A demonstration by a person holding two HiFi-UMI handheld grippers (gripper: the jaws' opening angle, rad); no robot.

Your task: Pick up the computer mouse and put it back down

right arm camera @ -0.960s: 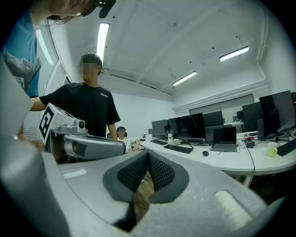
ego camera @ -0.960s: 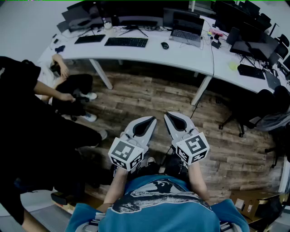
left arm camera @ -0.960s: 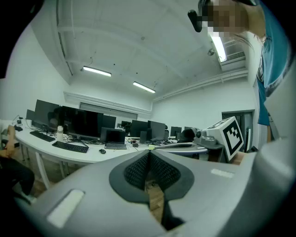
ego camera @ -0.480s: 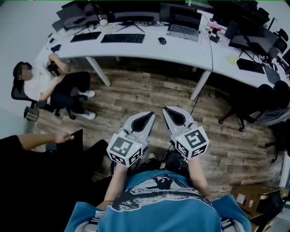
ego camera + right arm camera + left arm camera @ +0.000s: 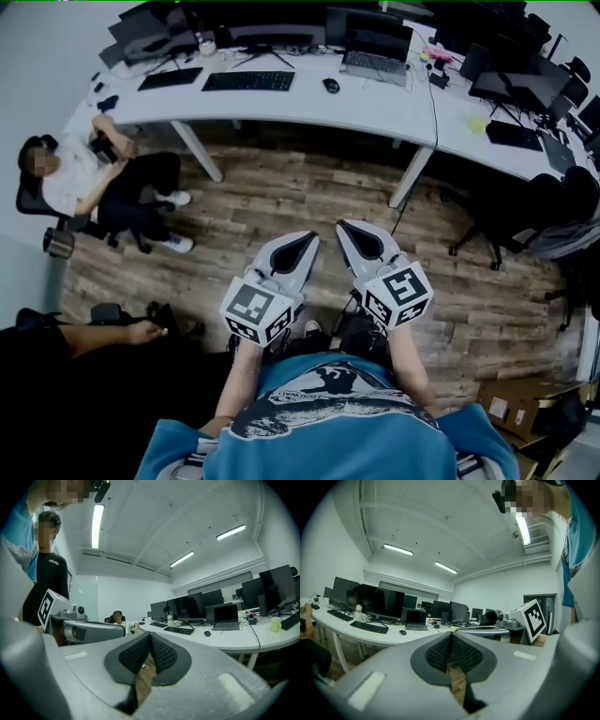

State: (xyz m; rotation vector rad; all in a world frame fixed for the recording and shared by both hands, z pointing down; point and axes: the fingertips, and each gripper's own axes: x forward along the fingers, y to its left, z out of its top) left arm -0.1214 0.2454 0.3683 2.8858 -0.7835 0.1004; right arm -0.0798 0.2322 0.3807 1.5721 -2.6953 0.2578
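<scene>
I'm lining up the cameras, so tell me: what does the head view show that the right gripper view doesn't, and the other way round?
Head view only: the marker cube on the right gripper, the wearer's forearms and a cardboard box. Right gripper view only: ceiling light strips, and its own shut jaws head-on, empty. Both: the white desk, computer mouse, keyboard, laptop, seated person and left gripper.
</scene>
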